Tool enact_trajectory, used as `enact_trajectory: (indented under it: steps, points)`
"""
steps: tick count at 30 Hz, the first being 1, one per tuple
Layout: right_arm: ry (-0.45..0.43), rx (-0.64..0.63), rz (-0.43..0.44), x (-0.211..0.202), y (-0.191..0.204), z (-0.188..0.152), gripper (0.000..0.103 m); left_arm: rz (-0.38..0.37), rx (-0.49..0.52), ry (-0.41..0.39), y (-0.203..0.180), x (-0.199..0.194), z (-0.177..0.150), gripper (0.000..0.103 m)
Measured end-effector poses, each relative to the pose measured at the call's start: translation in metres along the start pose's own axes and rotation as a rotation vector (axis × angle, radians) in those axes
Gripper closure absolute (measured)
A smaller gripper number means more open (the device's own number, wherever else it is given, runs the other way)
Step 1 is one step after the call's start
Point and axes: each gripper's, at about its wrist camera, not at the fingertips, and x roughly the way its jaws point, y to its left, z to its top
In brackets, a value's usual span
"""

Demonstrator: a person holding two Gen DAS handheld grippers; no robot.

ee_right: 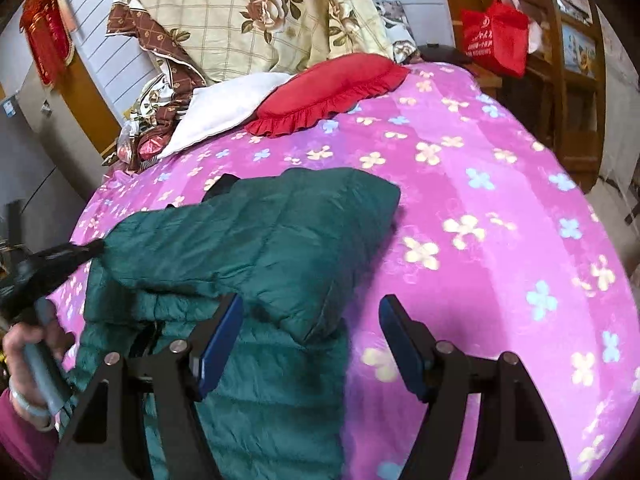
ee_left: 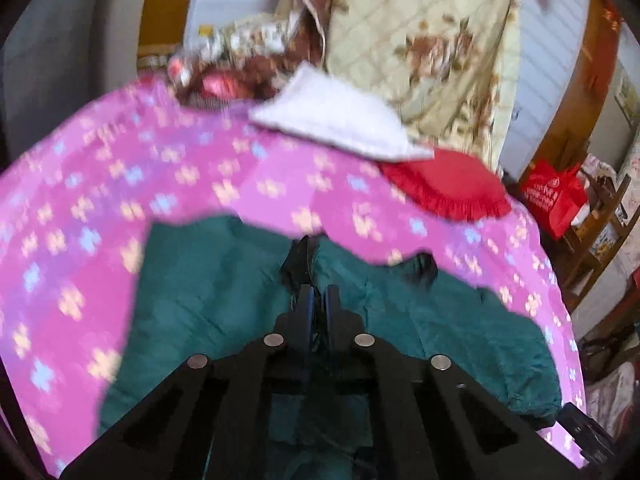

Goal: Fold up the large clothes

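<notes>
A dark green quilted jacket lies on a pink flowered bedspread, partly folded over itself. In the left wrist view the jacket fills the lower middle. My left gripper is shut on a dark edge of the jacket near its middle. It also shows at the left of the right wrist view, held by a hand, gripping the jacket's left edge. My right gripper is open and empty, low over the jacket's right edge, its left finger above the fabric and its right finger over the bedspread.
At the head of the bed lie a red frilled cushion, a white cloth and a cream floral quilt. A red bag sits on wooden furniture at the far right.
</notes>
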Motion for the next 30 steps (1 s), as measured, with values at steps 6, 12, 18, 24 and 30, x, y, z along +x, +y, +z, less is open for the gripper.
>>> enact_trajectory:
  steps: [6,12,18,24,30]
  points:
    - [-0.008,0.004,0.042,0.035,0.033,0.018,0.03,0.097,-0.001,-0.104,0.053,-0.029,0.015,0.103]
    - [0.033,-0.1,0.023,0.089,0.083,0.032,0.03,0.191,-0.039,-0.016,0.105,-0.008,-0.012,0.103]
    - [0.09,-0.248,-0.066,0.138,0.11,0.034,0.028,0.162,-0.108,0.049,0.125,0.009,-0.026,0.103]
    - [0.09,-0.298,-0.1,0.134,0.115,0.032,0.028,0.051,-0.154,0.015,0.12,-0.001,-0.015,0.068]
    - [0.002,-0.255,-0.058,0.086,0.107,0.029,0.022,0.096,-0.108,0.118,0.094,0.032,-0.012,0.066]
